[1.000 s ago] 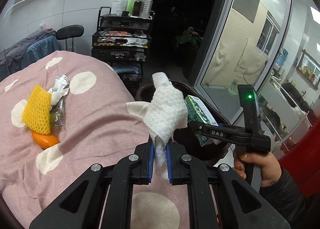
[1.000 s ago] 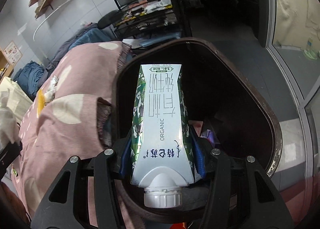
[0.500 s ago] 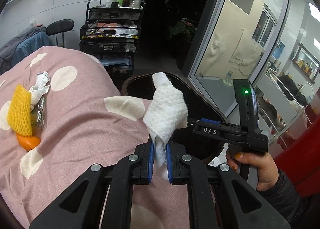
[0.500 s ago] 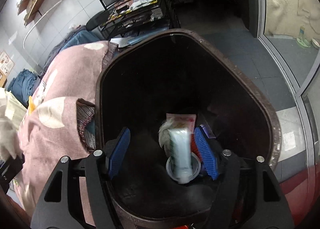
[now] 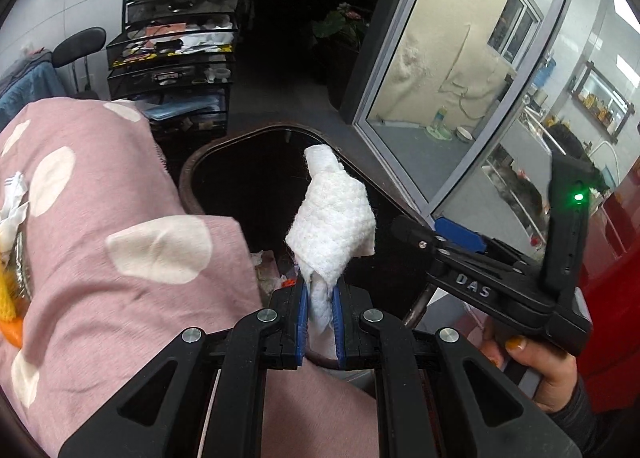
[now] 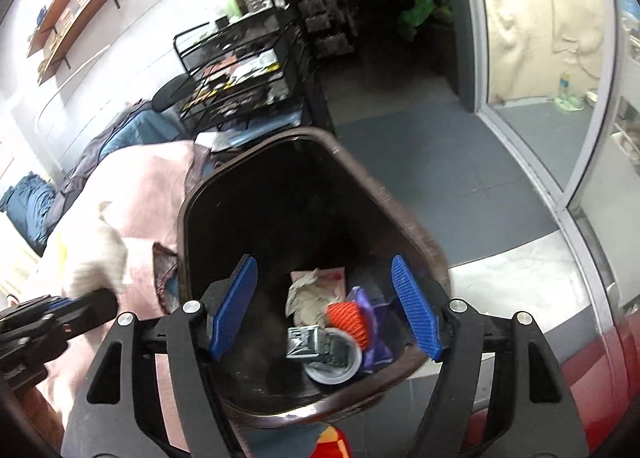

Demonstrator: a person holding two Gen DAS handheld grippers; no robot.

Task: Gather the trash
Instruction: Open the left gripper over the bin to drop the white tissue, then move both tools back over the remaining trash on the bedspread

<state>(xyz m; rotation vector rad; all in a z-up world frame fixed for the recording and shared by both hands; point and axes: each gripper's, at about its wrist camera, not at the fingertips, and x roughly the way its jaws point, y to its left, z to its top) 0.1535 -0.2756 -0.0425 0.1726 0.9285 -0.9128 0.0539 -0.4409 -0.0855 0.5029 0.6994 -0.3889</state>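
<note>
My left gripper [image 5: 320, 298] is shut on a white paper towel wad [image 5: 332, 217], which stands up over the near rim of the dark brown bin [image 5: 188, 177]. In the right wrist view my right gripper [image 6: 324, 298] hangs over the bin [image 6: 400, 209]; its jaws are opening and nothing is between them. The milk carton [image 6: 304, 342] lies at the bottom among other trash, beside an orange net [image 6: 348, 322]. The left gripper [image 6: 92, 302] shows blurred at the left. On the pink spotted blanket [image 5: 120, 298] remain crumpled paper [image 5: 14, 197], a yellow foam net [image 5: 6, 298] and orange peel [image 5: 12, 332].
A black wire cart [image 5: 176, 57] with bottles on top stands behind the bin. A glass door [image 5: 460, 97] runs along the right, and a red surface [image 5: 616, 278] lies at the far right. A person's hand [image 5: 540, 370] holds the right gripper's handle.
The right gripper opened and the carton dropped into the bin. The left gripper carried the paper towel to the right, from over the blanket to the bin's rim.
</note>
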